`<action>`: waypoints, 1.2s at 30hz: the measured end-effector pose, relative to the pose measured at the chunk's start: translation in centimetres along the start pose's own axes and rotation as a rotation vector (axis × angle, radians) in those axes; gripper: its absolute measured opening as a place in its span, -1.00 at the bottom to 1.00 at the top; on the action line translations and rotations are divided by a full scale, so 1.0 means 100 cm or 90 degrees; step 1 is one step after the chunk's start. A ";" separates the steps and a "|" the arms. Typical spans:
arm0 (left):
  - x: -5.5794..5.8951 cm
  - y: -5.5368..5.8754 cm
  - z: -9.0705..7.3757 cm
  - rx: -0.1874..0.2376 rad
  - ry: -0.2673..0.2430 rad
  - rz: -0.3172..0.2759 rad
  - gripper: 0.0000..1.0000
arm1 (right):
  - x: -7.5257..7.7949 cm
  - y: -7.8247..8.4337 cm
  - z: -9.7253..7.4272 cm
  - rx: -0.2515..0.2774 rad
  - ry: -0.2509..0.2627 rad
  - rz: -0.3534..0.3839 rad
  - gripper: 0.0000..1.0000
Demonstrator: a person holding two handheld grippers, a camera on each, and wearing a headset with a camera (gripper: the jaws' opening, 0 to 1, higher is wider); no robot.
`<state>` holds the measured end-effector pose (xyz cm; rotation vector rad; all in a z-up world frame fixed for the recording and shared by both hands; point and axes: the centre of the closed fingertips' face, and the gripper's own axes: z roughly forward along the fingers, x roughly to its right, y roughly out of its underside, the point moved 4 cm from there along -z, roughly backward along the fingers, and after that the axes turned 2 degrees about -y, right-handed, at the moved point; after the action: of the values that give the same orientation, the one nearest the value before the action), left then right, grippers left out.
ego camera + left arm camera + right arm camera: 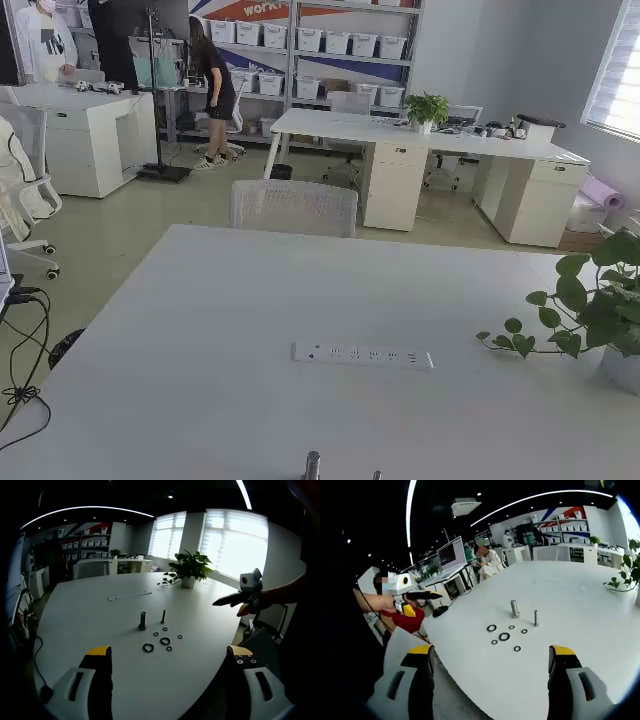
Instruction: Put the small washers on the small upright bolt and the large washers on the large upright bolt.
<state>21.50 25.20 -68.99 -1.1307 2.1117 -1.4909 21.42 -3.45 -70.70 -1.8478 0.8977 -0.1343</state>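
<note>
The left gripper (168, 652) and right gripper (491, 650) hold their jaws wide apart, empty. The washers (165, 641) lie straight ahead of both, just before the upright bolts (143, 621).

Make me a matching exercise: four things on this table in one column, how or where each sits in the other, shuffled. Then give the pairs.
Column one
1. thick grey metal upright bolt
2. long white power strip
3. green leafy potted plant
4. dark metal ring washers

Column two
A. lying flat in a loose cluster
B. standing beside the thin grey bolt
C. standing near the edge of the white table
D. lying flat alone, mid-table

Pairs: 1-B, 2-D, 3-C, 4-A
</note>
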 end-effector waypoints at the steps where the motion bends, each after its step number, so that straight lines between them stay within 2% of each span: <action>1: 0.000 0.001 0.000 -0.001 0.000 0.000 0.86 | 0.000 0.001 -0.001 -0.001 0.000 0.000 0.84; 3: 0.005 -0.002 0.002 0.015 0.015 -0.024 0.93 | 0.002 0.003 -0.002 -0.004 0.001 0.006 0.84; 4: 0.005 -0.004 0.002 0.024 0.012 -0.034 0.96 | 0.002 0.003 -0.003 -0.004 0.003 0.007 0.84; 7: 0.003 0.000 0.002 0.004 0.003 -0.014 0.95 | 0.004 0.003 -0.005 0.000 0.004 0.009 0.85; 11: 0.003 0.005 0.003 -0.012 0.000 -0.008 0.96 | 0.006 0.005 -0.005 -0.004 0.004 0.012 0.85; 13: 0.002 0.005 0.003 -0.010 -0.001 -0.006 0.98 | 0.006 0.006 -0.005 -0.005 0.002 0.012 0.86; 14: 0.002 0.005 0.003 -0.001 -0.001 -0.002 0.99 | 0.006 0.006 -0.005 -0.006 0.002 0.013 0.86; 20: 0.002 0.009 0.005 -0.022 -0.005 -0.001 0.99 | 0.005 0.006 -0.005 -0.017 -0.011 0.012 0.78; 26: 0.000 0.011 0.008 -0.024 -0.014 -0.012 0.99 | 0.007 0.012 -0.001 -0.031 -0.022 0.023 0.74; 31: 0.002 0.017 0.013 -0.037 -0.012 -0.010 0.99 | 0.008 0.007 0.005 -0.037 -0.028 0.021 0.71; 34: 0.002 0.015 0.014 -0.028 -0.013 -0.017 0.99 | 0.012 0.000 0.010 -0.040 -0.014 0.030 0.74; 36: 0.001 0.016 0.016 -0.029 -0.013 -0.020 0.99 | 0.009 -0.006 0.015 -0.034 -0.024 0.025 0.70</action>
<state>21.79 24.32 -71.01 -1.1941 2.1343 -1.4459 23.08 -2.83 -71.17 -1.8748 0.9183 -0.0512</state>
